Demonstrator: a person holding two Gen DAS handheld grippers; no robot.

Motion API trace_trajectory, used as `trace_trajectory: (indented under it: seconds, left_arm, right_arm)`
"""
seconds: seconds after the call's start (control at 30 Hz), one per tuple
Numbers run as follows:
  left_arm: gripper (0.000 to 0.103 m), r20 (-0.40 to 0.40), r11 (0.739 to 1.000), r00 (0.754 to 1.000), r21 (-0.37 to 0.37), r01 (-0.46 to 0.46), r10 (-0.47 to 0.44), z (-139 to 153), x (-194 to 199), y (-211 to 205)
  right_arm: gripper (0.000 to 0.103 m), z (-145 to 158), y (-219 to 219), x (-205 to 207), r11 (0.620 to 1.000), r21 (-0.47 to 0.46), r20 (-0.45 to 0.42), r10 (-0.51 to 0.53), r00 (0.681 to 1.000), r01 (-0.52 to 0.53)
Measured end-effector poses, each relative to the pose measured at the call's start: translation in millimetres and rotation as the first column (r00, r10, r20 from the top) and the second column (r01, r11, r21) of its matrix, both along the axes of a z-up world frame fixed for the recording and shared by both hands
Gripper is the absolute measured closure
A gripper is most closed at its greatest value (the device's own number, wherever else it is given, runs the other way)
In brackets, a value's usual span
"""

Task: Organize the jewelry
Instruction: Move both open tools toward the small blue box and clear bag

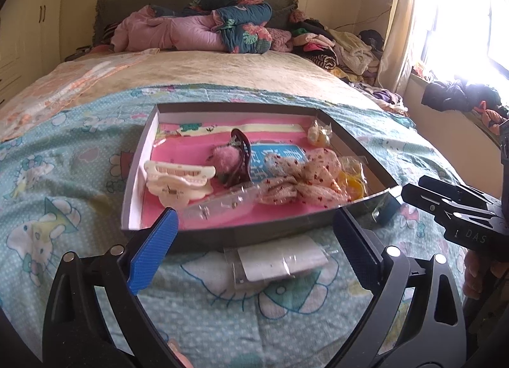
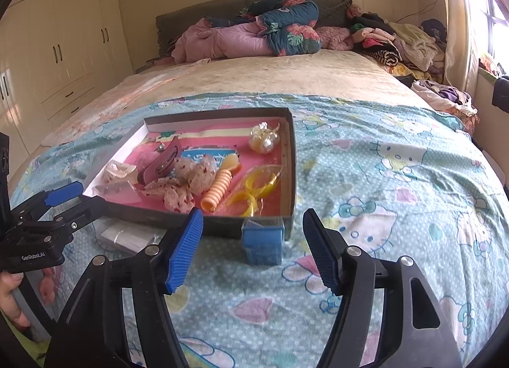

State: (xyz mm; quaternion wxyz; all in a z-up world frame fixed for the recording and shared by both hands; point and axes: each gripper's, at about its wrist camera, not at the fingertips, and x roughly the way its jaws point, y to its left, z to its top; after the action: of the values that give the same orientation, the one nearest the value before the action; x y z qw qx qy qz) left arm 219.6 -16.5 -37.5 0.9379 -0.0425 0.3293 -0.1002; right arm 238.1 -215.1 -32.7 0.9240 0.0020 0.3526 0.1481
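Observation:
A shallow dark box (image 1: 222, 236) (image 2: 288, 158) with a pink floor lies on the bed. It holds a white claw clip (image 1: 178, 181), a maroon clip (image 1: 241, 151), a floral scrunchie (image 1: 305, 177) (image 2: 187, 181), an orange spiral tie (image 2: 218, 188), yellow rings in plastic (image 2: 254, 188) and a clear-wrapped bauble (image 2: 264, 138). A white packet in clear plastic (image 1: 280, 261) lies in front of the box, between my open left gripper's (image 1: 257, 240) fingers. A small blue box (image 2: 262, 244) stands by the box's near right corner, between my open right gripper's (image 2: 253, 250) fingers. Both grippers are empty.
The bed is covered by a teal Hello Kitty sheet (image 2: 397, 183). Folded quilts (image 1: 203, 27) lie at the headboard and heaped clothes (image 1: 337, 46) lie along the right side. Wardrobes (image 2: 63, 40) stand on the left; a bright window (image 1: 461, 17) is on the right.

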Motion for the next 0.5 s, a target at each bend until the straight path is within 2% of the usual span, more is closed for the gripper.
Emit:
trace_trajectory:
  seconds: [0.23,0.5]
  left_arm:
    - [0.014,-0.045,1.000,0.999,0.006,0.015,-0.015,-15.7,-7.5,-5.8]
    - [0.012,-0.089,0.999,0.995,0.001,0.040,-0.039,-28.2,-4.8,-17.6]
  right_arm:
    - [0.039,-15.0,-0.8,-0.4,1.000,-0.006,-0.030,0.002,1.000,-0.002]
    - [0.039,-36.1,-4.7,17.1,1.000,0.007,-0.079,-0.017,0.997,0.018]
